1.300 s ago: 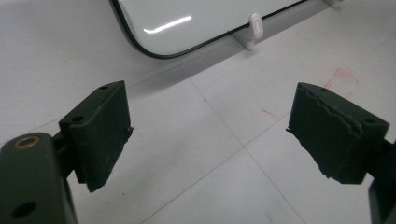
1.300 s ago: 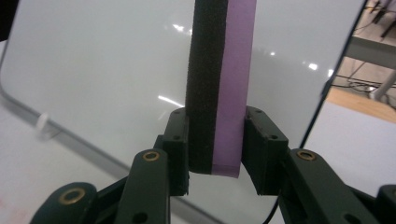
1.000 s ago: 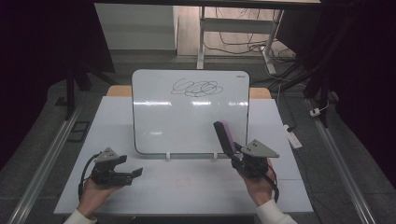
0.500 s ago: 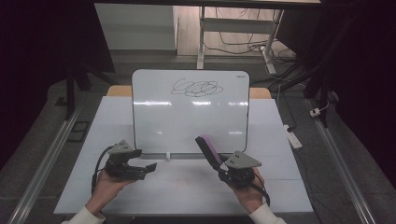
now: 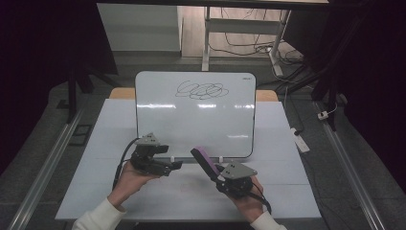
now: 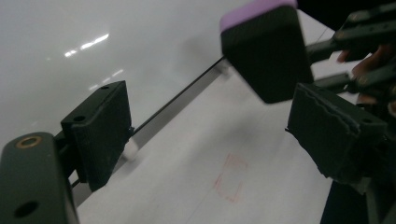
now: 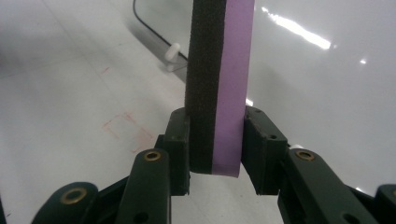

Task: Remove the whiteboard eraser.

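Note:
A white board (image 5: 195, 120) stands upright on the white table (image 5: 287, 191), with a black scribble (image 5: 201, 90) near its top. My right gripper (image 5: 218, 176) is shut on an eraser (image 5: 204, 162) with a purple back and black felt, which tilts up and to the left in front of the board's lower edge. In the right gripper view the eraser (image 7: 219, 70) stands between the pads of my right gripper (image 7: 217, 144). My left gripper (image 5: 174, 165) is open and holds nothing, its tips pointing right toward the eraser. In the left gripper view the eraser (image 6: 264, 51) hangs just beyond my left gripper (image 6: 217, 135).
A faint red square mark (image 6: 231, 184) lies on the table before the board. Small white feet (image 5: 172, 158) prop the board's bottom edge. A white power strip (image 5: 300, 139) lies off the table's right side. Metal rails run along the floor on both sides.
My left gripper has moved right and up, close to the board's lower edge. My right gripper has moved left and sunk, and the eraser it holds now leans more to the left.

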### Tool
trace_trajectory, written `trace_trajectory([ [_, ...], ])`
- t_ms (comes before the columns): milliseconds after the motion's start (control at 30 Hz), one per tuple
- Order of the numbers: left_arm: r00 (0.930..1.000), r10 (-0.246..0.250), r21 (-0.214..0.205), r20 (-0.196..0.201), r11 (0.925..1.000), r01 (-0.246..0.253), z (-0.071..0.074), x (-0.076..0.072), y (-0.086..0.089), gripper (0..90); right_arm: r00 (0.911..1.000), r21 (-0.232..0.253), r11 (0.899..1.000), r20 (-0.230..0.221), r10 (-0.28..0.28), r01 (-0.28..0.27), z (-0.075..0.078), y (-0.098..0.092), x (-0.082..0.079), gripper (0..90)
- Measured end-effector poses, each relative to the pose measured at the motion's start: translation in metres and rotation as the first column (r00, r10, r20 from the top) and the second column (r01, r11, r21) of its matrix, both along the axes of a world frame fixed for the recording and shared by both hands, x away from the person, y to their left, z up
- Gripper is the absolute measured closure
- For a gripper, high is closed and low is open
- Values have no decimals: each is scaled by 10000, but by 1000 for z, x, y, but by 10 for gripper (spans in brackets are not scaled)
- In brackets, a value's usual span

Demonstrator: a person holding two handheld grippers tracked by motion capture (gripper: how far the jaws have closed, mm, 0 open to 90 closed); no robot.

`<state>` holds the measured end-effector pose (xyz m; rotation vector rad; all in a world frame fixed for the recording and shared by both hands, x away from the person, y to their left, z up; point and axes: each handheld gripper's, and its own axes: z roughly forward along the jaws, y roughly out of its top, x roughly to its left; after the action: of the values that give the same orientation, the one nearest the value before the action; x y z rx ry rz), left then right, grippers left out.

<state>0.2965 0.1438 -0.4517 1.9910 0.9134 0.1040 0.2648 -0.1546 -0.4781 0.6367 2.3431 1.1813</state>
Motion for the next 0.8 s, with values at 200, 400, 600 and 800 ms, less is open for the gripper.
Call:
trace_trajectory([
  [200, 9990, -402, -181, -216, 9990, 398, 4, 6, -11, 154, 9997, -216, 9994, 11, 262, -261, -4, 6, -3, 642],
  [400, 9953, -824, -125, -511, 9966, 818, 4, 11, -19, 172, 9979, -523, 9967, 157, 625, -616, -7, 14, -8, 642],
  [600, 9853, -1358, -151, -1041, 9907, 1350, -2, 18, -22, 226, 9949, -822, 9928, 434, 912, -874, -10, 20, -12, 642],
  [800, 9690, -1909, -376, -1569, 9816, 1873, -7, 21, -25, 292, 9908, -1102, 9884, 755, 1128, -1041, -11, 24, -16, 642],
])
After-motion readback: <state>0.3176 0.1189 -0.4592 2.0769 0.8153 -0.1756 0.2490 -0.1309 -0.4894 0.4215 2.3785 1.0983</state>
